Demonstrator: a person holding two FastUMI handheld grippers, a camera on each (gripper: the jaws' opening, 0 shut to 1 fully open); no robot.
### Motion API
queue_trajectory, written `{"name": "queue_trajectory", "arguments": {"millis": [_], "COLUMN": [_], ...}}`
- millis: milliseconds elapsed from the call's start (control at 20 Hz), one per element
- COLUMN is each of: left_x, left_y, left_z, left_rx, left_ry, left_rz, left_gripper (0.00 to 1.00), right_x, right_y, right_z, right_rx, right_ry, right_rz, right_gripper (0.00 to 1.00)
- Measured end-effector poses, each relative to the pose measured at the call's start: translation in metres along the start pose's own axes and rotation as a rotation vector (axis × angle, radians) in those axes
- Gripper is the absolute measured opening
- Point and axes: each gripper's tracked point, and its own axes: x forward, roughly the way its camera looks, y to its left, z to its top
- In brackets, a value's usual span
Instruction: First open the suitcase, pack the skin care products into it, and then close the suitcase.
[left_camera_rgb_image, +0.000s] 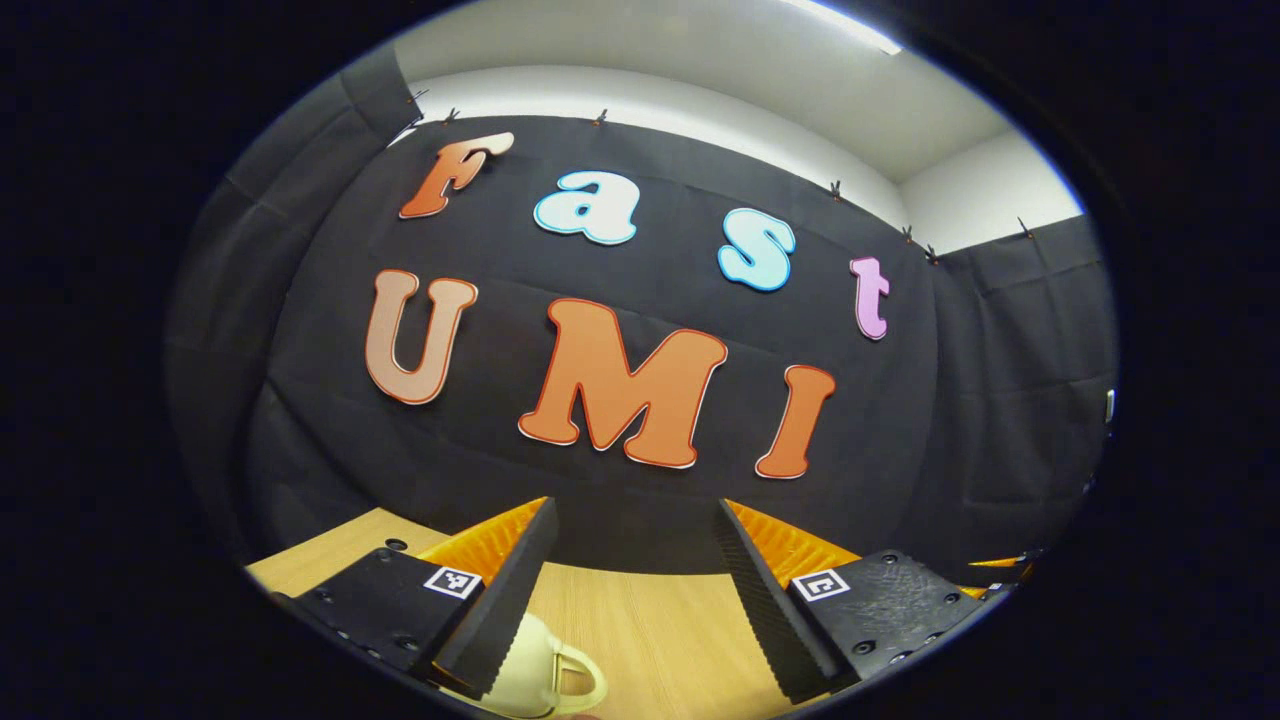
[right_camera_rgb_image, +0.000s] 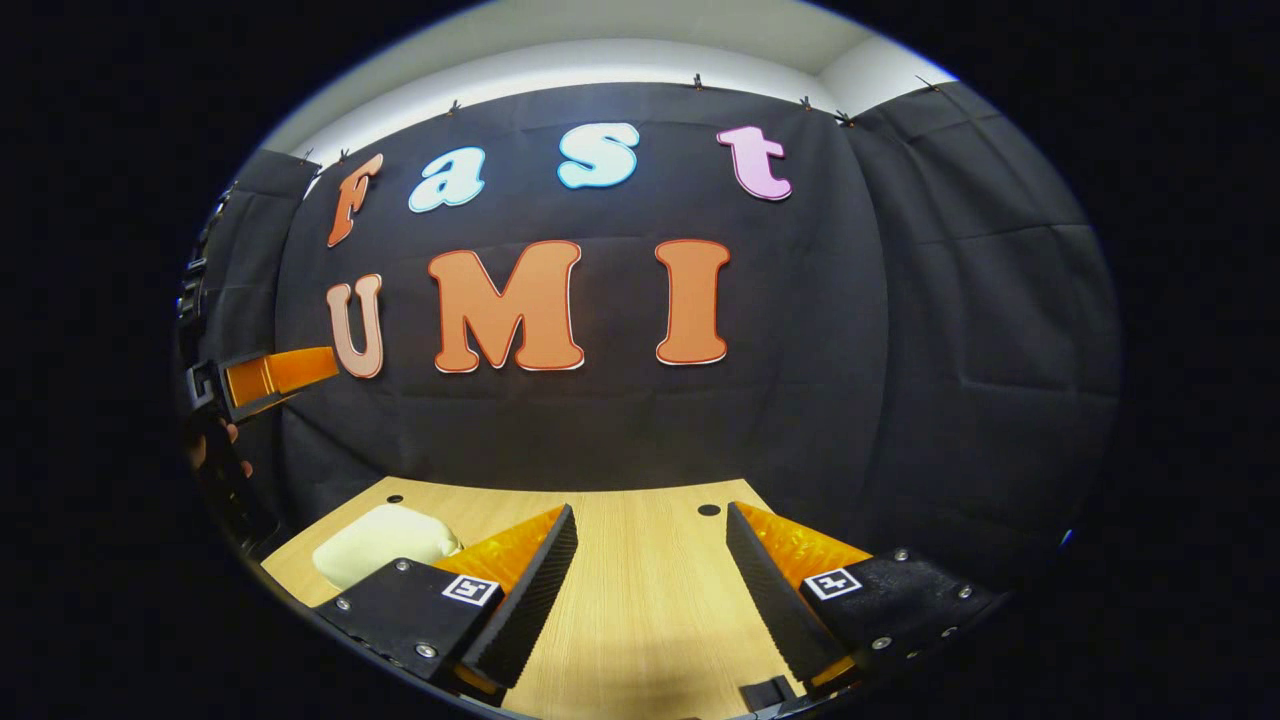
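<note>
In the left gripper view, my left claw (left_camera_rgb_image: 635, 560) sits at the bottom of the frame with its two fingers spread wide, nothing between them but bare wooden tabletop (left_camera_rgb_image: 660, 630). Just under the left finger, at the lower left of the frame, a cream-coloured suitcase (left_camera_rgb_image: 545, 675) peeks out with its looped handle showing; the finger covers part of it, and I cannot tell whether they touch. The black cloth wall (left_camera_rgb_image: 300, 400) takes up the middle of the frame, with a strip of white ceiling above it.

In the right gripper view, my right claw (right_camera_rgb_image: 650, 555) is likewise spread apart at the bottom of the frame, gripping nothing, with the tabletop (right_camera_rgb_image: 640, 600) running between its fingers toward the wall. Here the cream suitcase (right_camera_rgb_image: 385, 540) lies lower left on the table, lid down, a rounded shell beside and partly behind the claw's left finger. This view gives its top and shape, where the other gives only the handle end. Two small dark holes mark the far edge of the table.

At the far left edge of this view my other claw (right_camera_rgb_image: 265, 378) is held up above table height, with part of my hand (right_camera_rgb_image: 215, 445) below it. From that angle I cannot tell how far its fingers are parted.
</note>
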Motion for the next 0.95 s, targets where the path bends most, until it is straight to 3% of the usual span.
{"name": "queue_trajectory", "arguments": {"millis": [200, 250, 300, 350, 400, 450, 550, 600, 950], "left_x": [-0.004, -0.006, -0.007, -0.010, -0.012, -0.015, -0.021, -0.023, -0.028], "left_y": [0.000, -0.001, -0.003, -0.006, -0.007, -0.003, 0.005, 0.007, 0.020], "left_z": [0.003, 0.004, 0.004, 0.001, -0.001, 0.000, 0.004, 0.006, 0.006], "left_rx": [0.083, 0.087, 0.078, 0.068, 0.065, 0.069, 0.089, 0.097, 0.154], "left_ry": [0.003, -0.003, -0.008, -0.008, -0.008, -0.012, -0.025, -0.027, -0.001], "left_rz": [0.080, 0.093, 0.099, 0.099, 0.104, 0.119, 0.161, 0.172, 0.190], "left_gripper": [0.94, 0.97, 0.97, 0.97, 0.97, 0.99, 0.94, 0.97, 0.96], "right_x": [0.021, 0.026, 0.032, 0.037, 0.042, 0.046, 0.052, 0.055, 0.063], "right_y": [-0.012, -0.012, -0.011, -0.012, -0.012, -0.010, -0.005, -0.004, 0.014], "right_z": [0.008, 0.008, 0.009, 0.011, 0.013, 0.015, 0.020, 0.021, 0.018], "right_rx": [0.003, 0.002, -0.002, -0.008, -0.013, -0.014, -0.004, 0.004, 0.007], "right_ry": [-0.010, -0.009, -0.010, -0.012, -0.017, -0.021, -0.030, -0.035, -0.045], "right_rz": [0.042, 0.061, 0.080, 0.093, 0.105, 0.120, 0.149, 0.159, 0.173], "right_gripper": [0.95, 1.00, 0.95, 1.00, 0.95, 0.95, 0.95, 0.95, 0.95]}}
